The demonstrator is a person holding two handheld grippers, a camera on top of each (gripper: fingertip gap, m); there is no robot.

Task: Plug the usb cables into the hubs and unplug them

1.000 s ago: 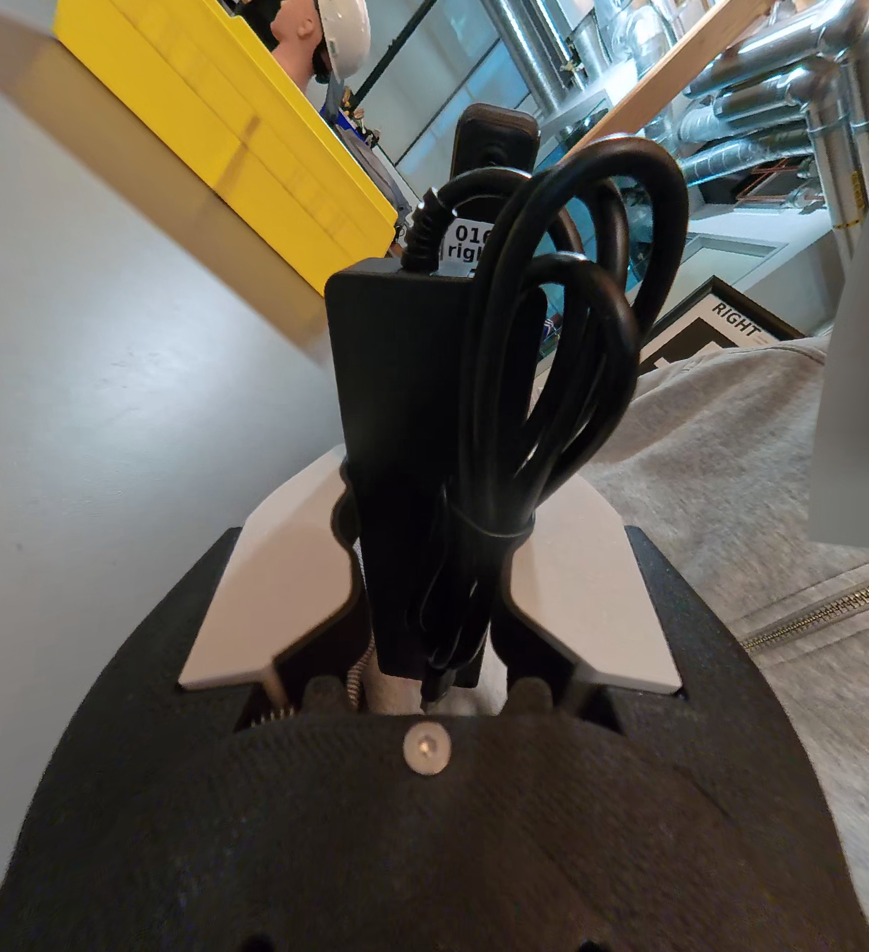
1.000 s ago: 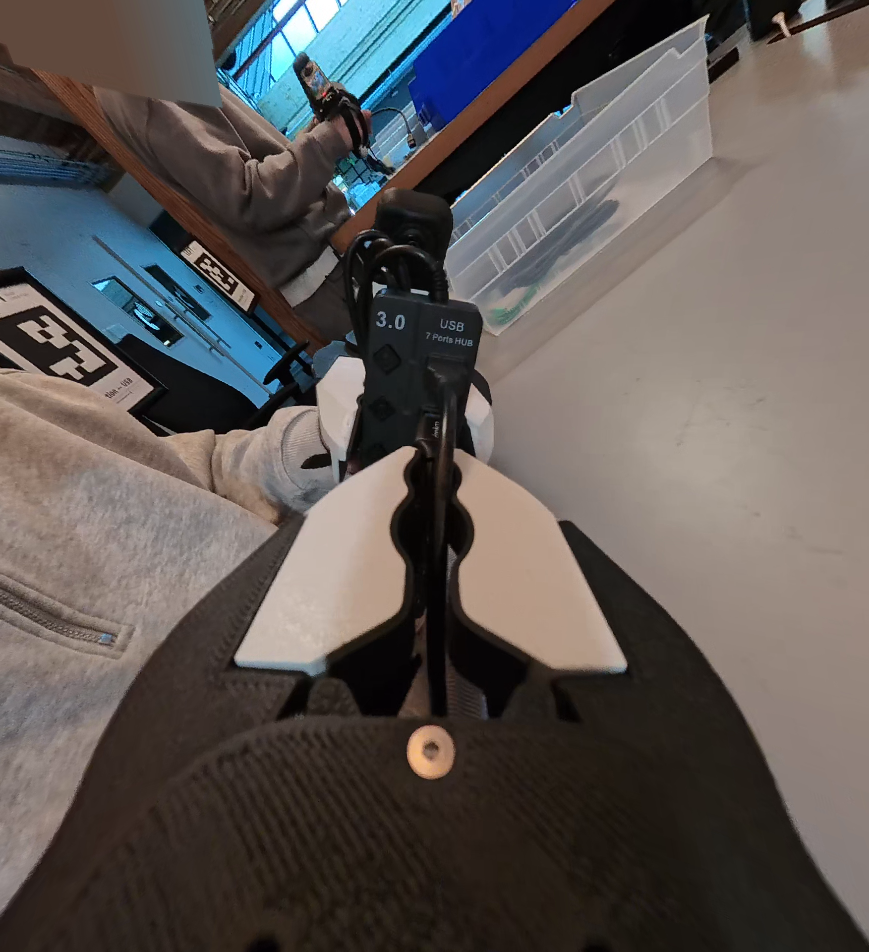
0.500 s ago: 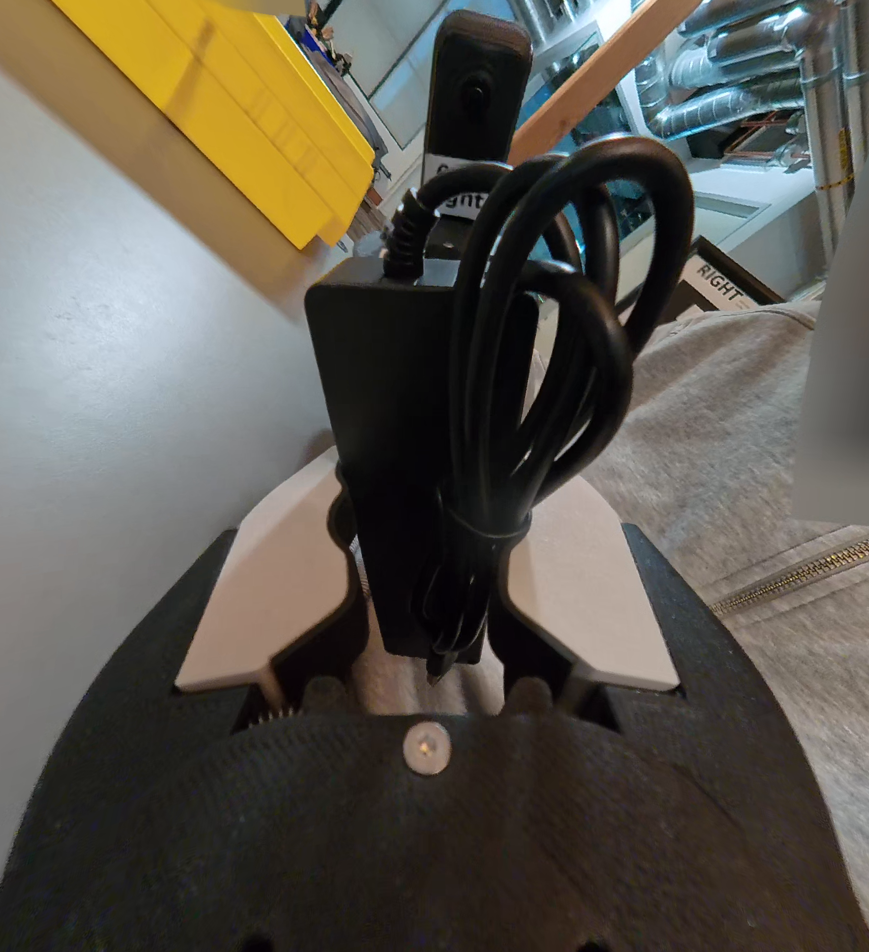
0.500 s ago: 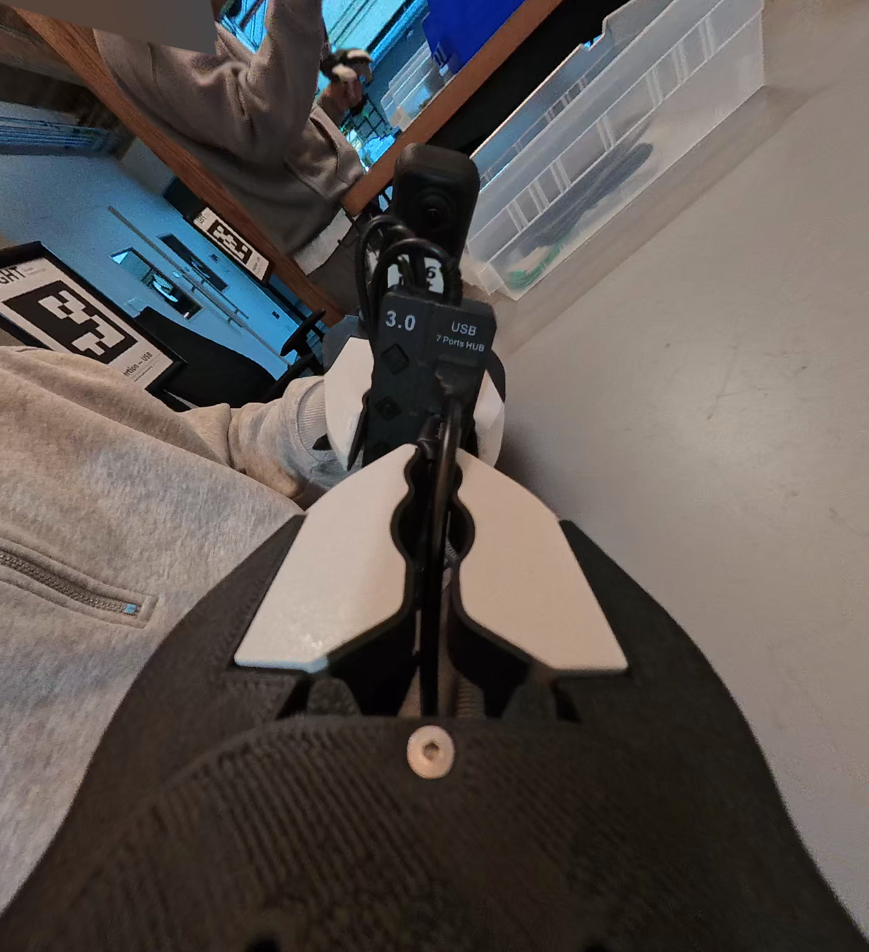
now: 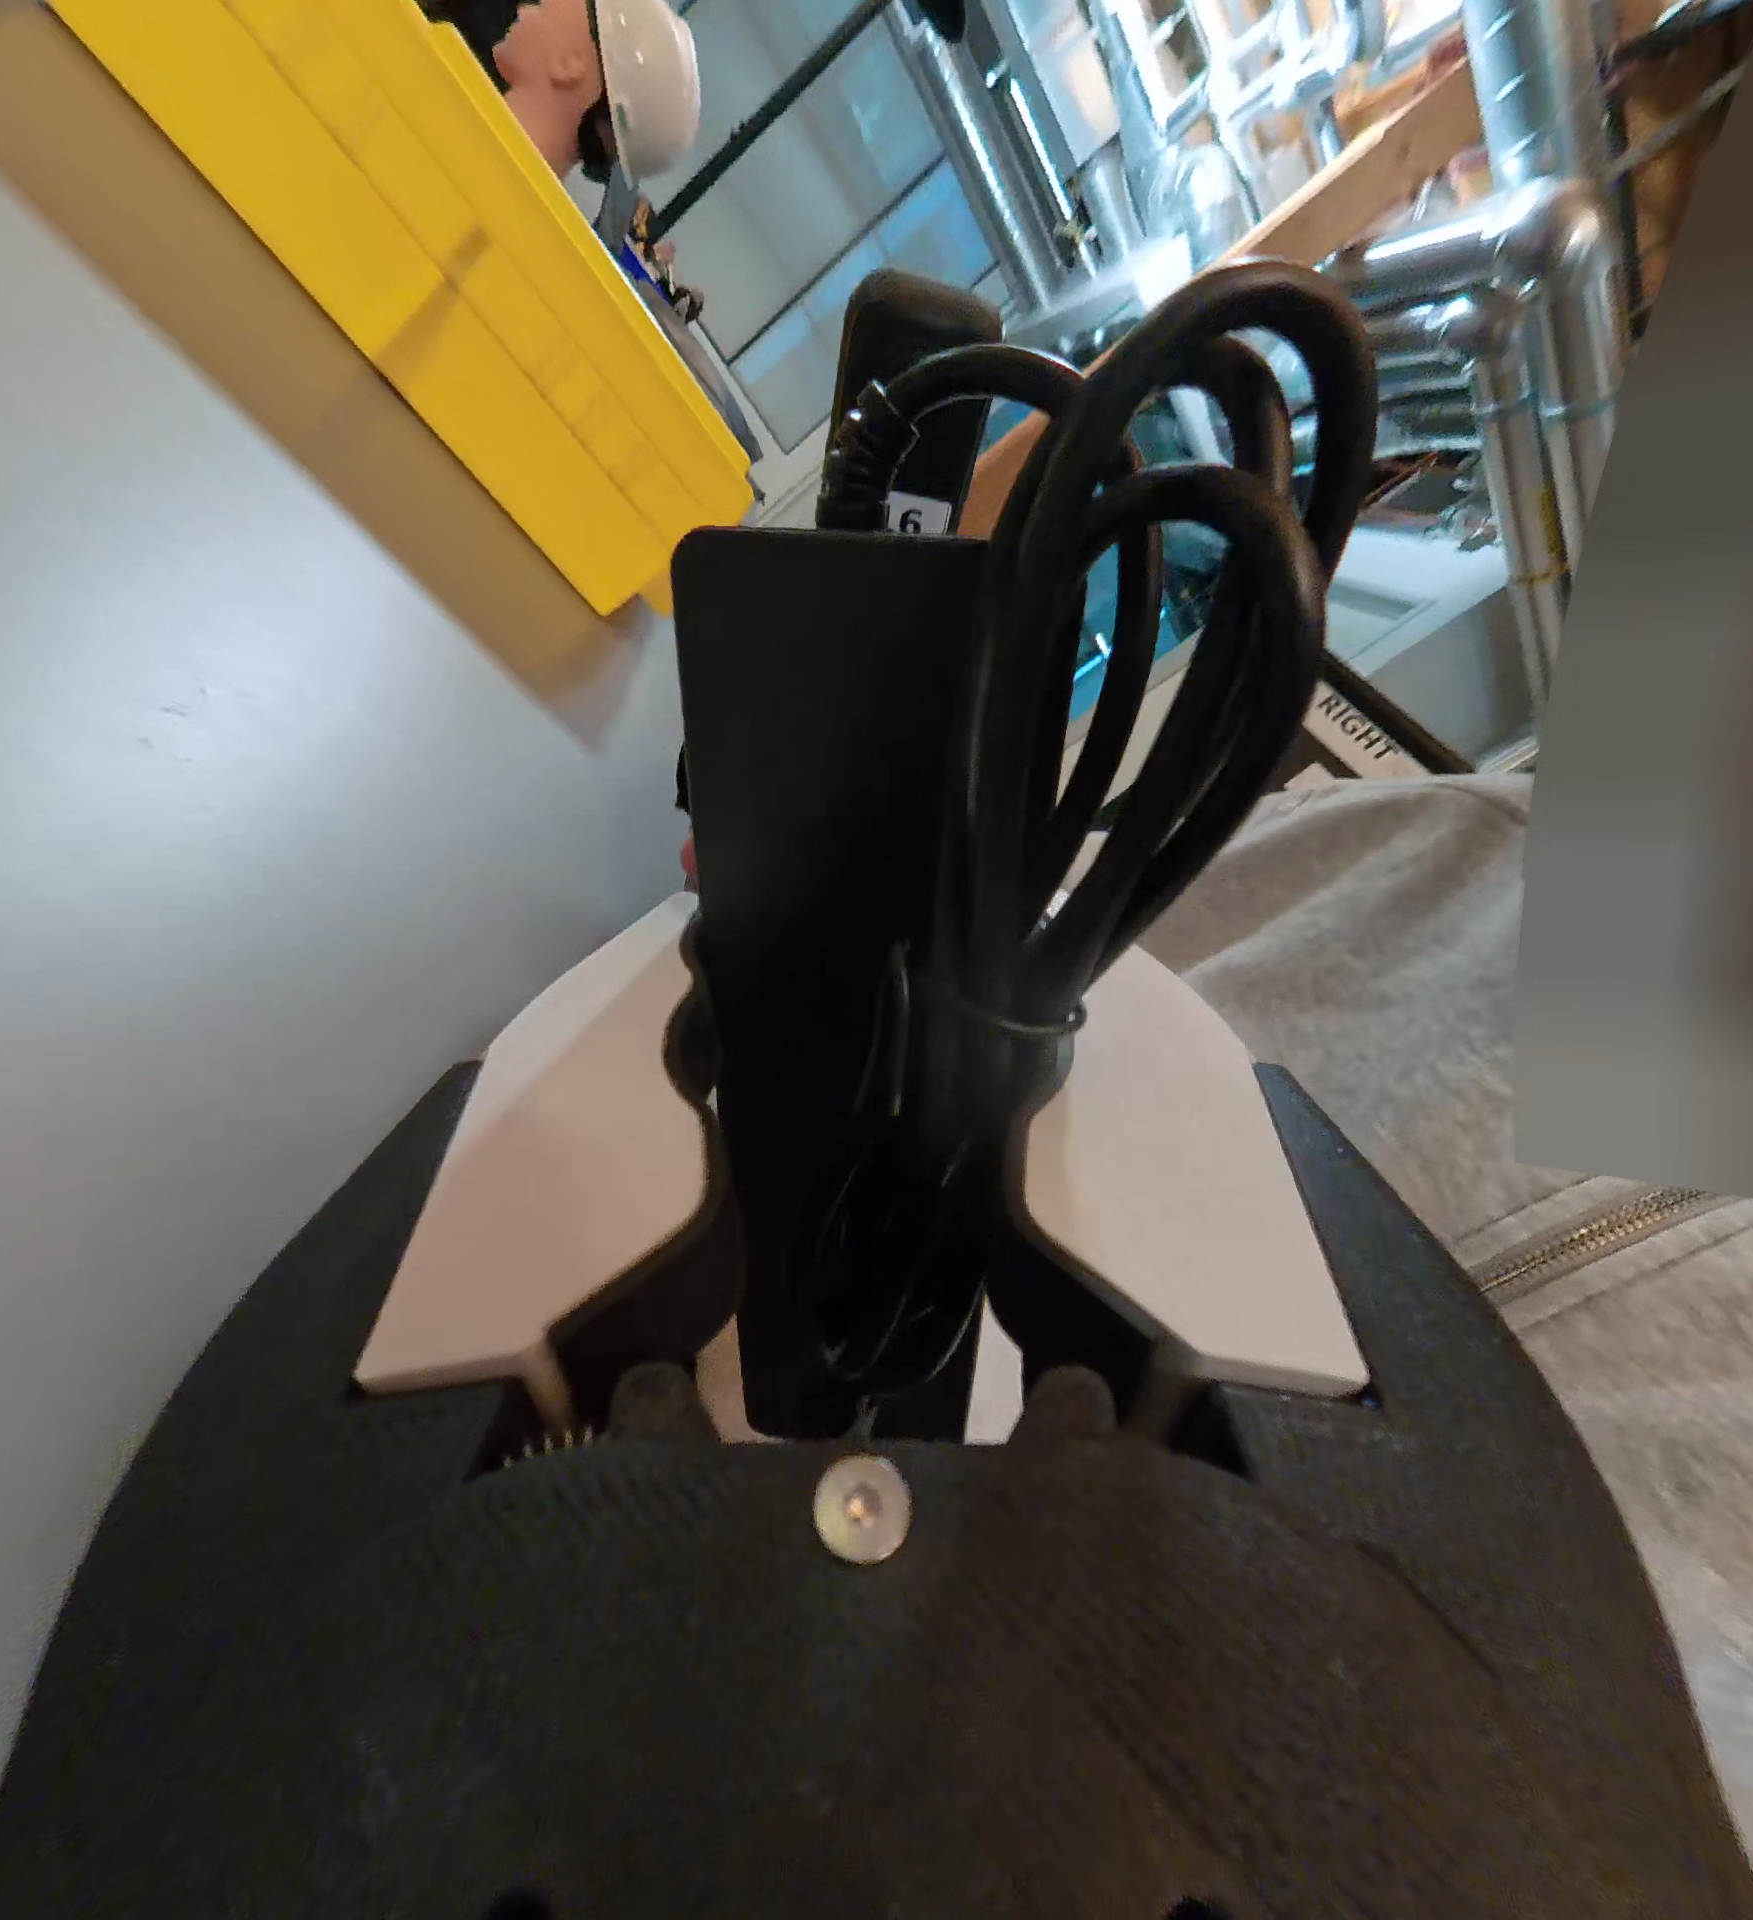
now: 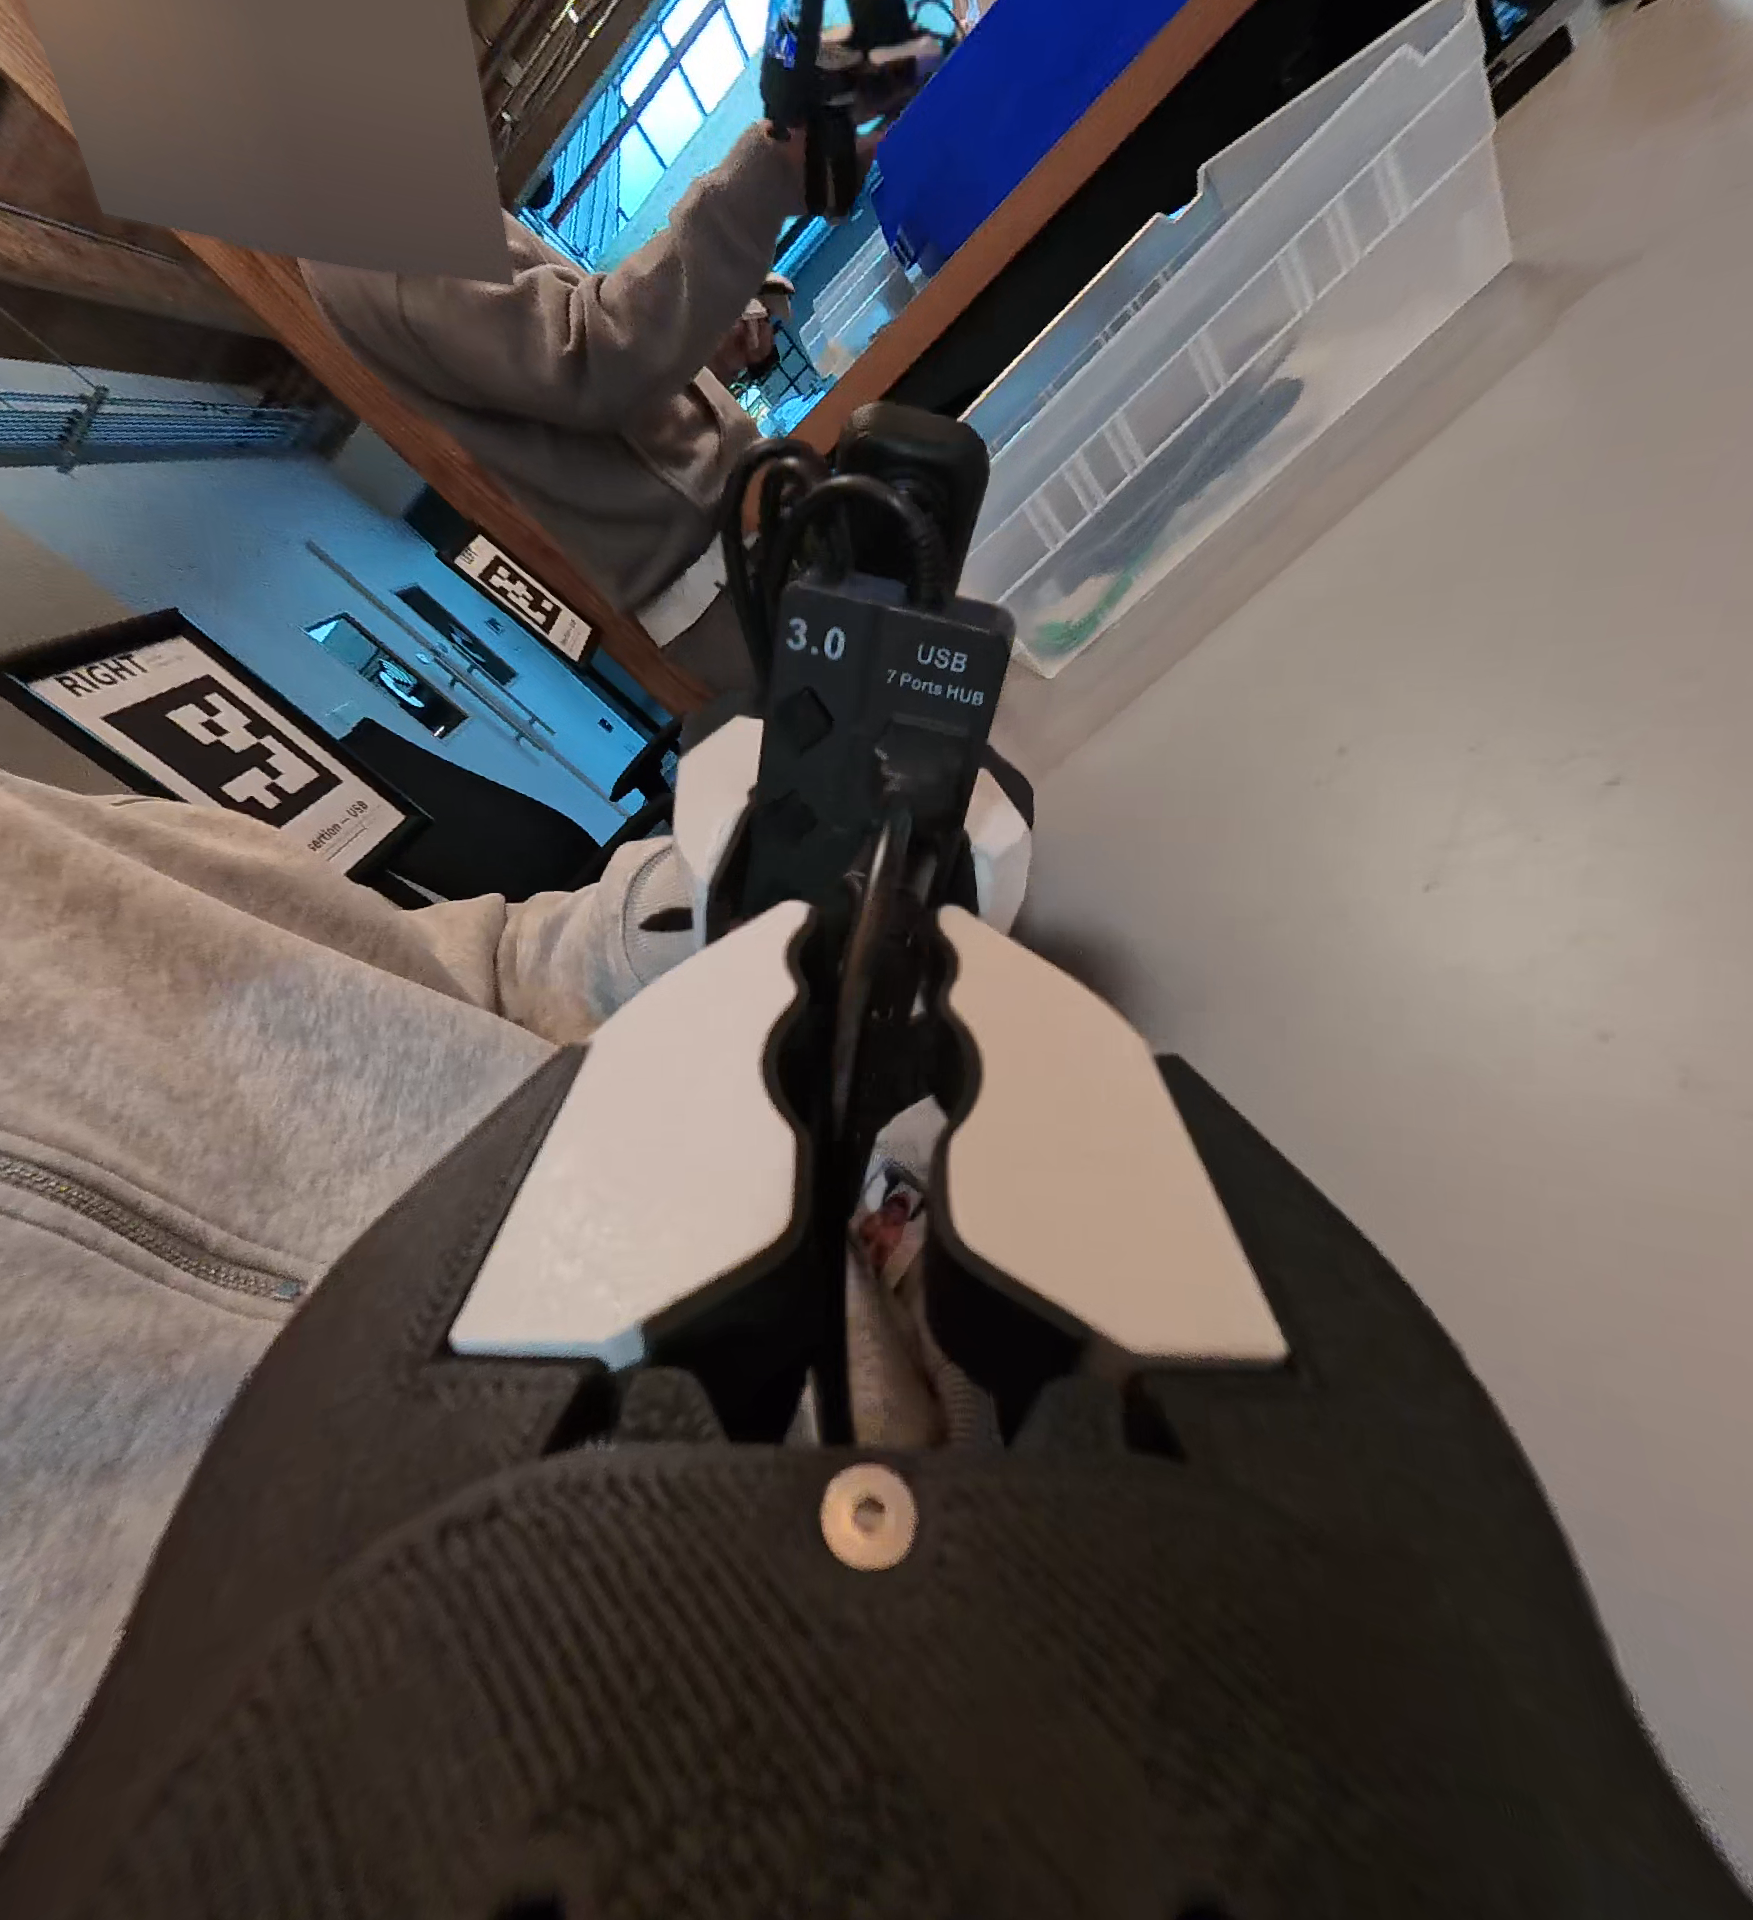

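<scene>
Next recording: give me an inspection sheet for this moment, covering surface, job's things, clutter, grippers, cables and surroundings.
Surface: pale grey table, bare where visible.
Job's things: black hub held upright off the table; a thin cable meets its port face, seating not clear.
Clutter: yellow bin and clear divided bin at the table's edges.
Grippers: left gripper shut on the hub and its bundle; right gripper shut on the cable just below the hub.
Cables: hub's own lead, coiled bundle, tied with a thin wire.
Surroundings: grey sleeve of the person holding the grippers; another person behind; framed marker sign; metal ducts.
</scene>
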